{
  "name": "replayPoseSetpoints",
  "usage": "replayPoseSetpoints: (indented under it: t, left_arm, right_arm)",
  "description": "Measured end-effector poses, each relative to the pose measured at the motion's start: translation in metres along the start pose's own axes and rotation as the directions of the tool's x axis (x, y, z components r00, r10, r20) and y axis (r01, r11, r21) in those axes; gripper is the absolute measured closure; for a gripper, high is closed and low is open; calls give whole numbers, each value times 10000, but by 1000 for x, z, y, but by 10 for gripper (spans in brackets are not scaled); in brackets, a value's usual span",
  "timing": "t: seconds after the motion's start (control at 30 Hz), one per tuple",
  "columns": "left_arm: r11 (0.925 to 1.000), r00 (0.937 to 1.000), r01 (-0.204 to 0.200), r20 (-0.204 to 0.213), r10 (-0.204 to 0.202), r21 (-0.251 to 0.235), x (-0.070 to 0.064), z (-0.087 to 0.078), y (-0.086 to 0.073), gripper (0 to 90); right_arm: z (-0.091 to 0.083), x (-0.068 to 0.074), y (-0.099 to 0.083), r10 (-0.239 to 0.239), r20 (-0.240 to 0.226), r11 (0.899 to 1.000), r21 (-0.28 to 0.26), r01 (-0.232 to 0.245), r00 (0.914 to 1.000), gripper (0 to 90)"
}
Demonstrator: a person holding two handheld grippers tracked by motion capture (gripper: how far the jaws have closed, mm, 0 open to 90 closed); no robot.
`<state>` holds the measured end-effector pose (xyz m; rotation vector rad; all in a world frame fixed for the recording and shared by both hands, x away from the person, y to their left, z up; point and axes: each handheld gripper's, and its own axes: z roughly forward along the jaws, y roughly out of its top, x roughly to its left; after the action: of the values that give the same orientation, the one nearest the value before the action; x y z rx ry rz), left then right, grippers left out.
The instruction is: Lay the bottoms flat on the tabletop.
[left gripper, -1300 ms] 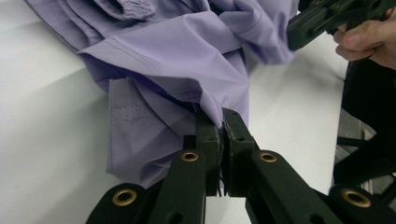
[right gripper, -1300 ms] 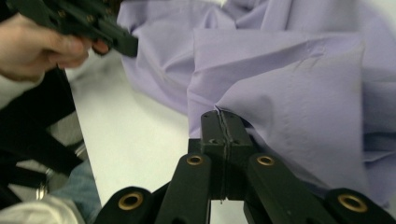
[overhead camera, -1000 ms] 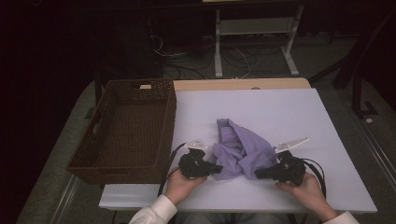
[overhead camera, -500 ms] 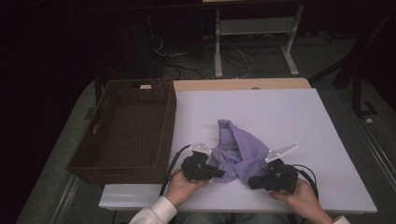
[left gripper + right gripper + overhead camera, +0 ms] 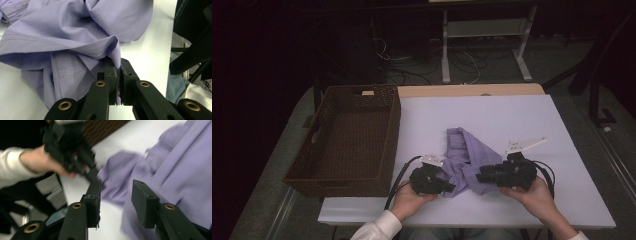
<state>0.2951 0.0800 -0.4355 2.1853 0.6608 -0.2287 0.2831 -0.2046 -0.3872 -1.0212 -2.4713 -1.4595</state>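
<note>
A crumpled lilac cloth [image 5: 467, 155] lies on the white table [image 5: 492, 115], near its front edge. My left gripper [image 5: 448, 187] is shut on a hemmed fold of the cloth [image 5: 75, 37]; its jaws pinch the fabric between them. My right gripper [image 5: 479, 178] is open at the cloth's right side, and in the right gripper view a fold of the cloth [image 5: 180, 170] lies between and beyond its fingers [image 5: 143, 202]. The left gripper [image 5: 75, 162], held by a hand in a white sleeve, shows blurred in the right gripper view.
A dark brown wicker basket [image 5: 324, 165] stands on the table's left side, nothing visible in it. Cables and a white stand frame [image 5: 482, 30] lie on the floor beyond the table. The far half of the table is bare white.
The right gripper has slid left along the front edge, in against the cloth. The left gripper has stayed clamped on the fabric, shifting slightly right. The cloth has bunched narrower.
</note>
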Motion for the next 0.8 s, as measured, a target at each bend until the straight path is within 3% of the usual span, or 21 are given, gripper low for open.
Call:
replayPoseSetpoints:
  t: [0.13,0.3,0.5,0.8]
  left_arm:
    - [10000,10000,-31,28,31,14,-1,1,0,852]
    - [9999,9999,-102,62,102,20,-1,1,0,852]
    - [10000,9999,-98,77,99,-12,-2,1,1,851]
    - [9999,9998,-109,154,109,46,-3,3,1,851]
  right_arm:
    - [6,-12,14,-114,515,9991,-396,134,9986,510]
    - [20,-31,27,196,874,9982,-583,-146,9960,463]
    - [38,-52,35,496,950,9963,-747,-425,9942,439]
    - [50,-62,40,607,1861,9978,-382,-545,9807,433]
